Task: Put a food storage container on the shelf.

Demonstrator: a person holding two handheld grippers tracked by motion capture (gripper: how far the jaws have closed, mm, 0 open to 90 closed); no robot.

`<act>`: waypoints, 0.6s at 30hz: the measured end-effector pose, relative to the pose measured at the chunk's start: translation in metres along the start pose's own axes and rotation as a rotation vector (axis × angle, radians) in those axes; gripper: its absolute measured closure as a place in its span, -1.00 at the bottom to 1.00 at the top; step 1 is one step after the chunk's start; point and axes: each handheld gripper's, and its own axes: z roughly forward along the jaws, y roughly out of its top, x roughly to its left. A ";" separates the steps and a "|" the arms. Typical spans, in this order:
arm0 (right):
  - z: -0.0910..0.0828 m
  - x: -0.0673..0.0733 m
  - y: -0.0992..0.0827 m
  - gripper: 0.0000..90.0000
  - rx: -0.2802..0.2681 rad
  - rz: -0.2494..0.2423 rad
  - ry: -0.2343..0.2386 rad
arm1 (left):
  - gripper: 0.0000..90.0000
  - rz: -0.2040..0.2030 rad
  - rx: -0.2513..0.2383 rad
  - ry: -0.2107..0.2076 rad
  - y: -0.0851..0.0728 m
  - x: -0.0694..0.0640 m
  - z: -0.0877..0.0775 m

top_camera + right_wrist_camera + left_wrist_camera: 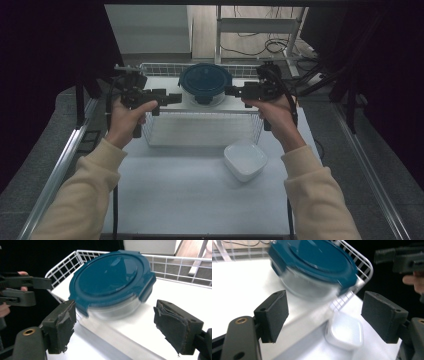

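Upper centre of the high view: container [205, 84] on a white shelf [235, 103] inside the wire basket [200, 127], our two grippers flanking it.

We hold the left gripper [173, 97] and right gripper [230, 91] level, jaws wide and empty, tips pointing inward at the container from opposite sides. It sits directly between them, both just beside it, neither touching. A white bowl [245, 159] lies nearer us, lower right.
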 end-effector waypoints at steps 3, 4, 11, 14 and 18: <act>-0.013 0.007 -0.015 -0.55 -0.006 -0.067 -0.019 | -0.52 0.023 0.007 -0.002 -0.012 -0.011 -0.008; -0.016 0.008 -0.020 -0.54 -0.008 -0.089 -0.027 | -0.52 0.035 0.010 -0.002 -0.017 -0.015 -0.011; -0.042 0.011 -0.067 -0.52 -0.020 -0.157 -0.075 | -0.50 0.118 0.036 0.024 -0.052 -0.032 -0.021; -0.049 0.007 -0.089 -0.51 -0.020 -0.140 -0.058 | -0.50 0.131 0.052 0.035 -0.069 -0.034 -0.019; -0.054 -0.001 -0.122 -0.51 0.001 -0.101 -0.037 | -0.50 0.124 0.065 0.013 -0.090 -0.036 -0.019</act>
